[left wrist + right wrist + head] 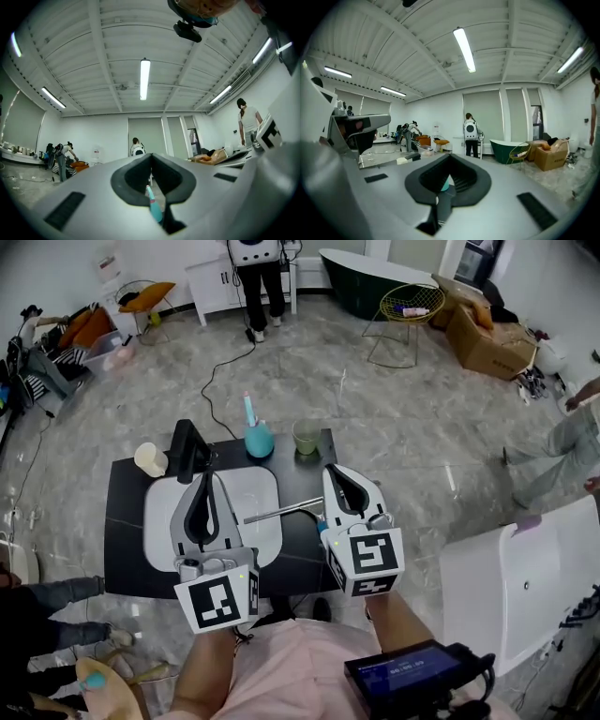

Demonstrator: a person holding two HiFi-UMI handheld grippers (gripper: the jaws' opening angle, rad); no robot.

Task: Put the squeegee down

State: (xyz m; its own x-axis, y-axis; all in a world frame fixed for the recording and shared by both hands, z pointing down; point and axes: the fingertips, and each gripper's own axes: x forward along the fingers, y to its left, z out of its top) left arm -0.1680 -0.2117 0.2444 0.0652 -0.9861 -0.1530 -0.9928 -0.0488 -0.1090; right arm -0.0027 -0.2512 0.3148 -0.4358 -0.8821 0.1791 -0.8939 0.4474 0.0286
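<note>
The squeegee (286, 511), a thin metal bar with a blue end toward my right hand, lies flat across the right rim of the white basin (267, 486) and the black table (122, 540). It lies between my two grippers, and neither holds it. My left gripper (204, 474) hangs over the basin with its jaws shut and empty. Just right of the squeegee, my right gripper (333, 471) is also shut and empty. In the left gripper view the gripper (151, 154) points nearly level across the room. The right gripper view shows its gripper (450, 156) likewise.
A teal cup with a brush (259, 439), a green cup (306, 437), a cream cup (150, 459) and a black stand (186, 451) line the table's far edge. A white panel (520, 577) stands at the right. A person (258, 277) stands at the back, and cables cross the floor.
</note>
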